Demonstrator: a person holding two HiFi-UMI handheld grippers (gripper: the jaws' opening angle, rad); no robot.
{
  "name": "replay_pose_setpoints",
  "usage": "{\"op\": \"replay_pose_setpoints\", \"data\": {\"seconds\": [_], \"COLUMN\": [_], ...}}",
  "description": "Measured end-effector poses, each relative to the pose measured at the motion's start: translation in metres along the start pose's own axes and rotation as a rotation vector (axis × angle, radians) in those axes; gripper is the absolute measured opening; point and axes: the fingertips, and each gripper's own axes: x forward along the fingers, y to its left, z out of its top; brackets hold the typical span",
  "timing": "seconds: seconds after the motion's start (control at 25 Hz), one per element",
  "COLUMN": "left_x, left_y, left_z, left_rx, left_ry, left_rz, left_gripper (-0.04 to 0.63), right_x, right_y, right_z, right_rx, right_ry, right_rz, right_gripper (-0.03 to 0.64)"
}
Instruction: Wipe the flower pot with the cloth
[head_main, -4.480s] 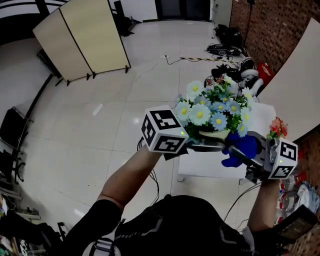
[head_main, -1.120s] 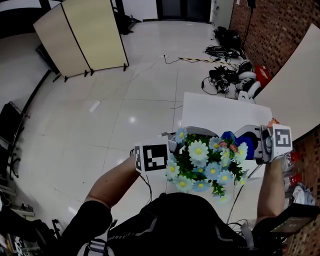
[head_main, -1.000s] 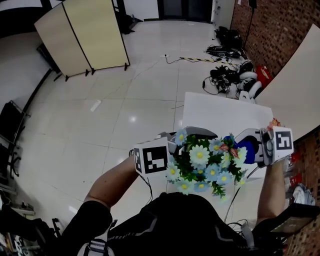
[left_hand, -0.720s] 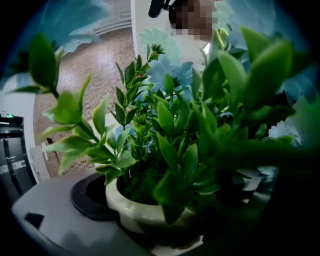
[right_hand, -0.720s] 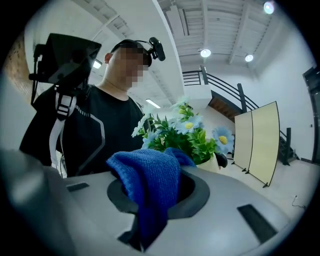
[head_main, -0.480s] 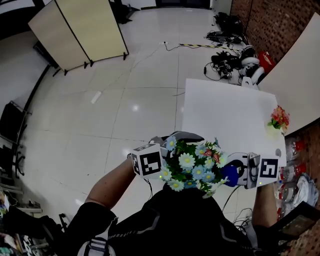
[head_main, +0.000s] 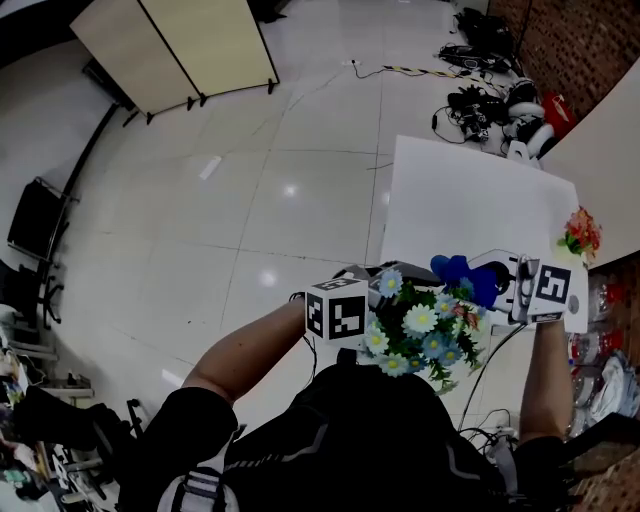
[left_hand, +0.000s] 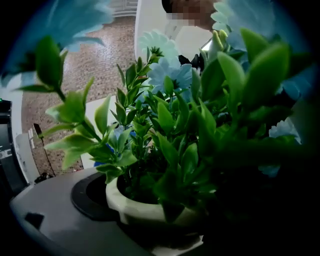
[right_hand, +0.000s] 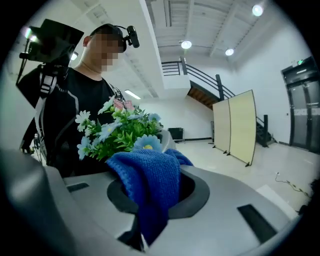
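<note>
Closest to me, right against my chest, are the flowers (head_main: 425, 335), blue and white daisies fanned out over green leaves. They rise from the pot (left_hand: 131, 207), a pale cream one. My left gripper (head_main: 372, 285) has its jaws closed on the pot's wall just under the rim; the left gripper view shows the rim filling the gap between them, with foliage blocking nearly everything beyond.

From the head view I judge the pot is tipped, its long axis leaning back toward me, blooms at my chest and base pointing away over the table edge. Both are held in the air, not resting on anything.

Just past the blooms, on my right, is the cloth (right_hand: 147, 185), a blue knit. The right gripper (head_main: 480, 285) has it pinched between nearly closed jaws, with a fold bunched up above them. From those jaws the pot lies straight ahead and slightly left, but the cloth hides the pot's wall, so I cannot tell whether they are touching. The right gripper does the wiping, so I would sweep it leftward around the wall, below the leaves, while the left holds firm.

Further out is the white table (head_main: 470, 210), with a small red posy (head_main: 580, 232) at its right edge. Beyond that are floor cables (head_main: 490, 95) and a folding screen (head_main: 180, 45).
</note>
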Motion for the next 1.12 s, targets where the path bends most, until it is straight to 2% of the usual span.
{"op": "replay_pose_setpoints", "data": {"seconds": [0.08, 0.28, 0.48, 0.8, 0.96, 1.04, 1.12], "left_x": [0.0, 0.003, -0.004, -0.008, -0.011, -0.013, -0.012], "left_y": [0.002, -0.008, 0.009, 0.014, 0.014, 0.013, 0.009], "left_z": [-0.002, -0.009, -0.013, -0.017, -0.015, -0.008, -0.001], "left_rx": [0.001, 0.028, 0.002, -0.012, -0.008, -0.015, -0.012], "left_ry": [0.011, 0.042, 0.034, 0.011, 0.007, -0.019, -0.04], "left_rz": [-0.017, -0.059, -0.031, -0.017, -0.026, -0.035, -0.05], "left_gripper": [0.561, 0.561, 0.561, 0.561, 0.561, 0.561, 0.561], "right_x": [0.003, 0.002, 0.003, 0.019, -0.017, -0.031, -0.032], "right_y": [0.006, 0.036, 0.062, 0.095, 0.056, 0.024, -0.001], "right_z": [-0.006, -0.006, -0.002, 0.005, -0.003, -0.002, 0.007], "right_rx": [0.007, 0.012, 0.037, 0.09, 0.138, 0.101, 0.064], "right_ry": [0.014, -0.019, -0.031, -0.127, -0.136, -0.158, -0.179], "right_rz": [0.034, 0.046, 0.083, 0.141, 0.031, -0.041, -0.063], "right_gripper": [0.075, 0.075, 0.075, 0.075, 0.075, 0.075, 0.075]}}
